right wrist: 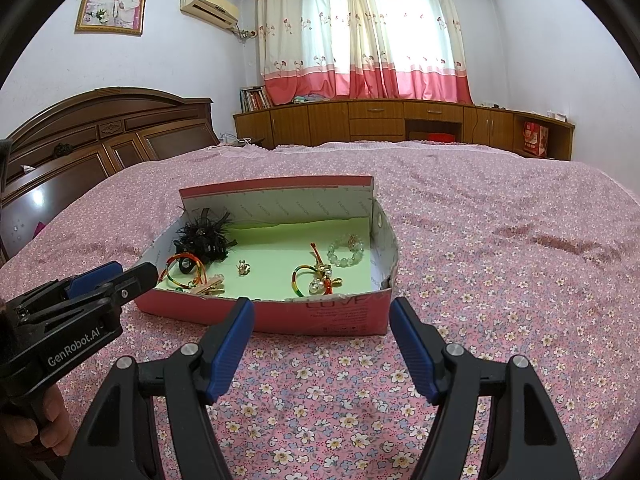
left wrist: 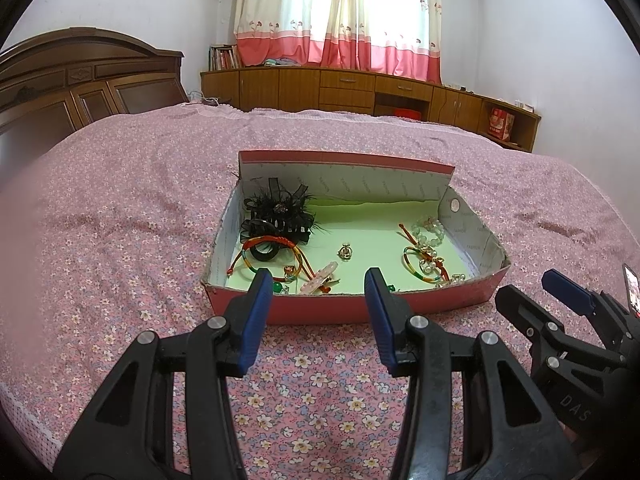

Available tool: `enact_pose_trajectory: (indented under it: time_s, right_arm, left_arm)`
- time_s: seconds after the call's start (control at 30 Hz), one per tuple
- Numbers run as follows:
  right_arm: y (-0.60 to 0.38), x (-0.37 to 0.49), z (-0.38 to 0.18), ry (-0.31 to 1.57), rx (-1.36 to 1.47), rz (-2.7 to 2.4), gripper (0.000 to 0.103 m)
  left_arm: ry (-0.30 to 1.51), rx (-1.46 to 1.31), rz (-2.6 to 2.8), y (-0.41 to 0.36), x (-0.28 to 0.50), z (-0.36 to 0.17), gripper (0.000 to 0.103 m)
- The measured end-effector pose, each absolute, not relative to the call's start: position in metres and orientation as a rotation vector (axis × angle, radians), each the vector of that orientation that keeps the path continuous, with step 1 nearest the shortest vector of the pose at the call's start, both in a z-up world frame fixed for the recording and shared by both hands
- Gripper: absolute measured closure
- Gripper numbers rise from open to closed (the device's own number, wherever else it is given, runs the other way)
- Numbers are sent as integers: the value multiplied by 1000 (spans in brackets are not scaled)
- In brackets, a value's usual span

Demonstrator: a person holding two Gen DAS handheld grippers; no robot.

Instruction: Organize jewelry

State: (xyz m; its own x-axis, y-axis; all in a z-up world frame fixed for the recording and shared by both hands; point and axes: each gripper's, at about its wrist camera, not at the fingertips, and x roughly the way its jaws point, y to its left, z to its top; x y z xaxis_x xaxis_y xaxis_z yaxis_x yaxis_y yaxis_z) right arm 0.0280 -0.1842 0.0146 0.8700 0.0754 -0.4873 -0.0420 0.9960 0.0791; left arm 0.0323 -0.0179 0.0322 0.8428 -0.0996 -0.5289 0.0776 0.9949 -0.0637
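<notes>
All the jewelry already lies in the pink box [left wrist: 344,308] mid-bed, so sorting looks near done, with left tongs [left wrist: 318,280] and right tongs [right wrist: 322,308] both wide and empty.

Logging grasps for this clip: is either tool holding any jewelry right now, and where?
Nothing held. The left tool and right tool are both open, short of the box.
</notes>
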Motion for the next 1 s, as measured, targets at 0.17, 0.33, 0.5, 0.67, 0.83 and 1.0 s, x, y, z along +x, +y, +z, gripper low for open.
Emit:
enact_pose_trajectory:
  time_s: [0.17,0.33,0.5,0.67,0.83,1.0]
  right_arm:
    - [-184,28,15,512,67,61,31]
    - [-184,28,15,511,67,61,31]
    - [-184,28,15,511,66,61,31]
    - [-184,27,15,510,66,61,31]
    - [-185,28,17,508,66,60,31]
    - [-185,28,18,506,65,59,31]
  left_arm:
    - [561,-40,-94,-18,32,32,63]
    - [561,-40,-93,-18,32,32,63]
    - [560,-40,-93,-18,32,32,63]
    - [560,-41,-93,-18,32,32,63]
    - [558,-40,-93,-18,32,34,63]
    - [558,-41,-93,-19,32,34,63]
